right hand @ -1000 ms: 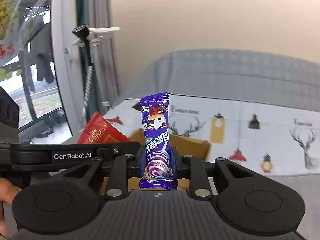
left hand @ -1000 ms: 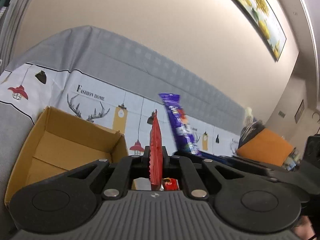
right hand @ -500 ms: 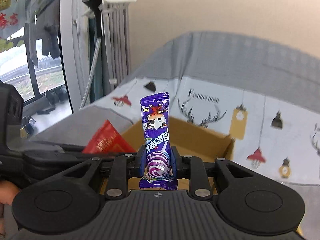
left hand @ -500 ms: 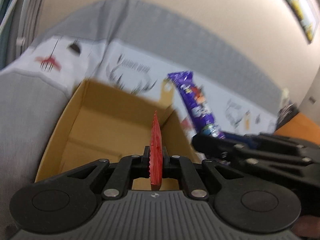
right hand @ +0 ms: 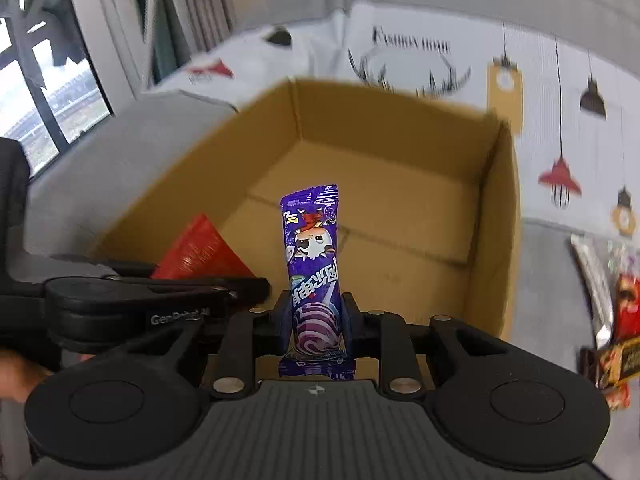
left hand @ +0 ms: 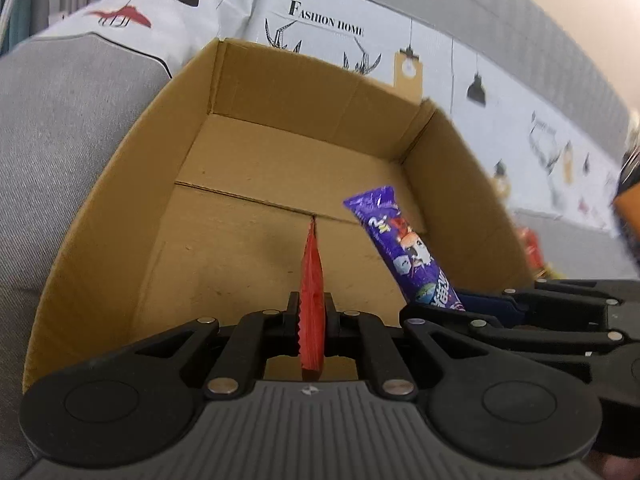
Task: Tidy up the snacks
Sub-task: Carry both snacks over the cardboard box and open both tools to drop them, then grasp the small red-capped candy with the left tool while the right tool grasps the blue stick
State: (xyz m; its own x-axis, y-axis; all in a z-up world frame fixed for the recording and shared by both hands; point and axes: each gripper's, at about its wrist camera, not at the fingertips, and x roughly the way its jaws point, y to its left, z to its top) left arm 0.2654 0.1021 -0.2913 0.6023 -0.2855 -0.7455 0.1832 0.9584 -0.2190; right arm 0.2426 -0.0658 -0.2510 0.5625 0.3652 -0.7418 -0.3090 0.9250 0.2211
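Observation:
An open cardboard box (left hand: 120,184) sits on a grey sofa; it also shows in the right wrist view (right hand: 492,216). My left gripper (left hand: 311,312) is shut on a red snack packet (left hand: 312,276), held edge-on over the box's near side. The red packet also shows in the right wrist view (right hand: 200,252). My right gripper (right hand: 316,316) is shut on a purple snack packet (right hand: 314,248), held upright over the box, just right of the left gripper. The purple packet also shows in the left wrist view (left hand: 404,248). The box floor that shows is bare.
Several loose snack packets (right hand: 612,320) lie on the sofa seat right of the box. A white printed cover (left hand: 328,24) drapes the sofa back behind the box. A window with curtains (right hand: 48,80) is at the left.
Both grippers have tilted down and moved forward over the box, each still holding its packet. The box now fills both views.

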